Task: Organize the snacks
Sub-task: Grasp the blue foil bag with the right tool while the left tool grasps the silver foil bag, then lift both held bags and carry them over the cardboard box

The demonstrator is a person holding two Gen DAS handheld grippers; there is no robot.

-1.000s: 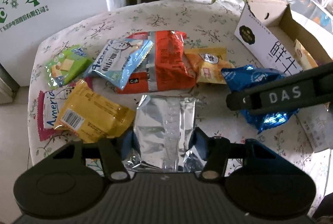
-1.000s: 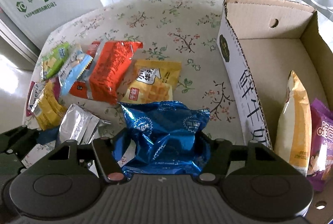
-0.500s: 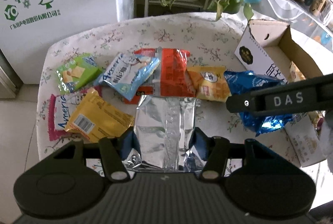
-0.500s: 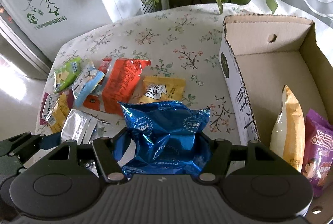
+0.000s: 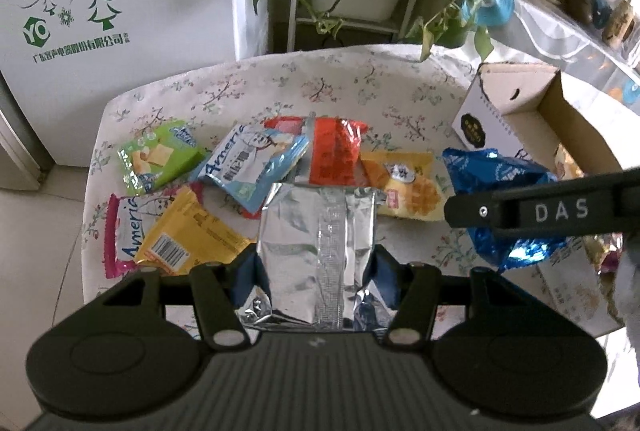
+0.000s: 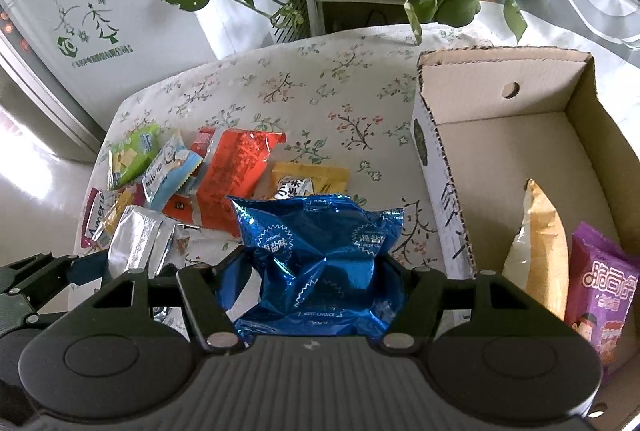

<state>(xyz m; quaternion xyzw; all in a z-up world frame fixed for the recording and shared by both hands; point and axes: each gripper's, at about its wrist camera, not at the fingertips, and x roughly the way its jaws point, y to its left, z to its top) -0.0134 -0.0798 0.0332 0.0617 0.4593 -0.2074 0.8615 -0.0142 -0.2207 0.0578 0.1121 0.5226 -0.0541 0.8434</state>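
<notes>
The left gripper (image 5: pixel 316 263) has its jaws drawn in on a crinkled silver foil snack packet (image 5: pixel 316 231), both blue pads pressed into the packet's sides; the packet stands between the fingers, lifted above the floral-print tablecloth (image 5: pixel 248 91). Beyond it, from the left, lie a green cracker packet (image 5: pixel 158 157), a pink-edged white packet (image 5: pixel 120 227), a yellow packet with a barcode (image 5: pixel 188 239), a pale blue packet (image 5: pixel 252 163), a red-orange foil packet (image 5: pixel 334 151) and a yellow waffle packet (image 5: pixel 404 183), several overlapping.

To their right, the right gripper (image 6: pixel 316 283) is clamped at a moderate width on a crumpled shiny blue foil snack bag (image 6: pixel 320 263), the bag bulging up between its fingers, raised over the cloth just beside the near wall of an open white-sided cardboard box (image 6: pixel 436 167).

Inside the box, at its near end, a yellow-and-white bag (image 6: pixel 536 247) stands on edge, with a purple packet (image 6: pixel 600 283) just beside it on the right. The far part of the box floor is bare cardboard.
</notes>
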